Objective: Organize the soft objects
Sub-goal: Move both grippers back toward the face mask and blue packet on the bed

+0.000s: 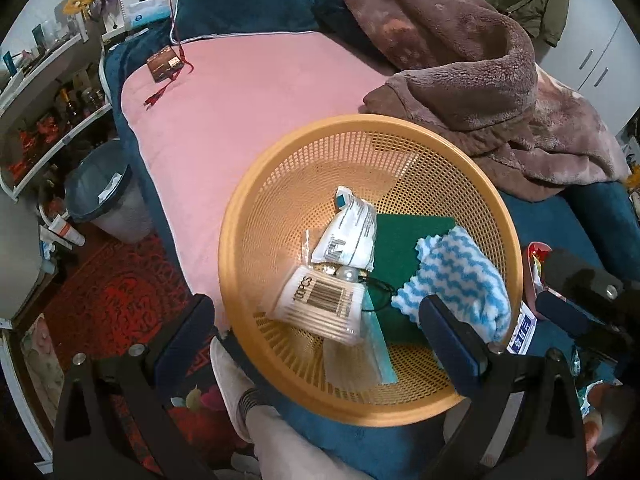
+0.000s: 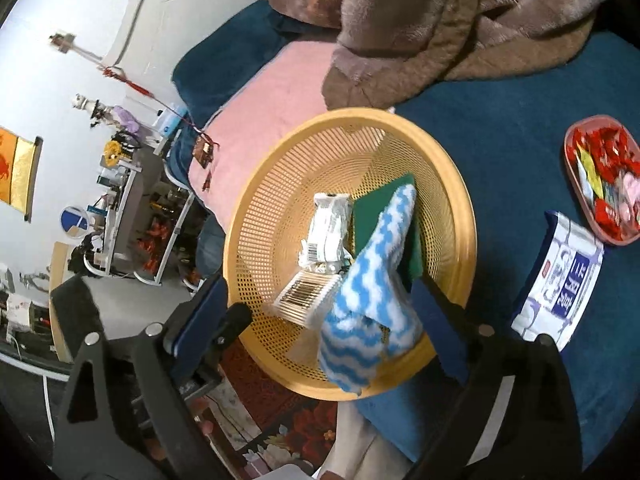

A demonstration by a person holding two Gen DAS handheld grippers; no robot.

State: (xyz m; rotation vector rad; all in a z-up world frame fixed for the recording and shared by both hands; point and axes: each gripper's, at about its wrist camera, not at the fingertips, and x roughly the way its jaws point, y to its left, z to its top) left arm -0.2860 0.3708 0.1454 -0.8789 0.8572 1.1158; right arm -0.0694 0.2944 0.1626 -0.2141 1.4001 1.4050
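Basket first: round orange perforated plastic basket (image 1: pixel 248 216) is sitting at the bed's near edge, straddling the pink fleece sheet (image 1: pixel 248 92) and the dark blue bed cover (image 2: pixel 500 128). Blue-and-white wavy-striped fluffy cloth (image 2: pixel 368 292) is lying inside on the right, draping up over the near rim. Under it, a flat green scouring pad (image 1: pixel 404 248); beside that, a white crumpled plastic pouch (image 1: pixel 352 236) and a clear barcoded pack of cotton swabs (image 1: pixel 320 300).

Left tongs (image 1: pixel 320 332) are hovering over the near rim, fingers wide apart, holding nothing. Right tongs (image 2: pixel 320 312) are also spread apart, framing the striped cloth; whether either pad is touching it, cannot tell.

Obstructions: big brown plush blanket (image 1: pixel 460 60) is piling up right behind the basket's far rim. To the right on the blue cover, a white-and-blue tissue pack (image 2: pixel 560 276) and a pink tray of red-wrapped sweets (image 2: pixel 600 184) are sitting near the basket. Small brown box with red tassel cord (image 1: pixel 164 64) is lying well apart on the pink sheet. Grey waste bin (image 1: pixel 104 192) is standing on the floor left of the bed.
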